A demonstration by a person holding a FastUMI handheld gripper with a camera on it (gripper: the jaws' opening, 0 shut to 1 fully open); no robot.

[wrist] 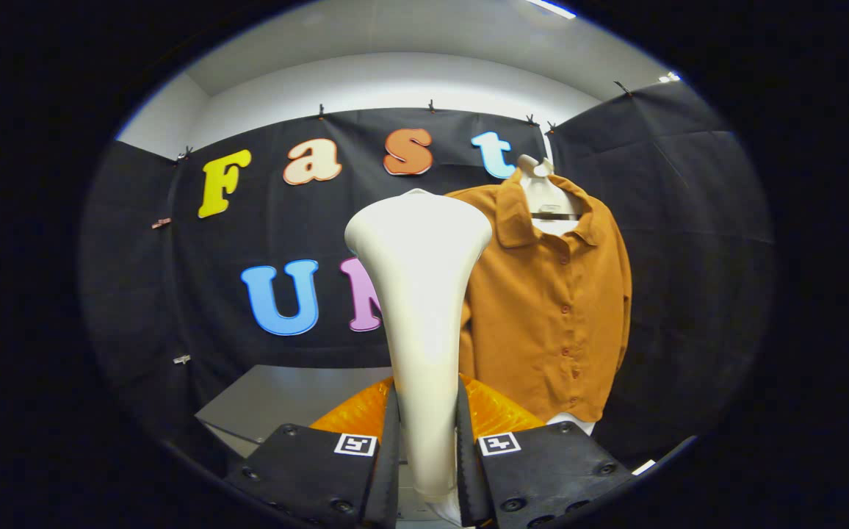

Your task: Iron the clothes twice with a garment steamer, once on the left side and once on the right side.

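Observation:
A white garment steamer (421,294) stands upright between my fingers, its narrow handle pinched by both and its wide head flaring above them. My gripper (428,433) is shut on that handle. Beyond the fingers and to their right hangs an orange-brown button-up shirt (553,301) on a white hanger (542,191), against the black cloth wall. The steamer's head hides the shirt's left shoulder and sleeve. The head sits apart from the cloth, nearer to me than the shirt.
An orange ribbed plastic part (494,411) shows just behind the fingers, at the steamer's base. A grey table top (285,400) lies below the cloth wall, left of the shirt. Black cloth walls close the booth on the left, back and right.

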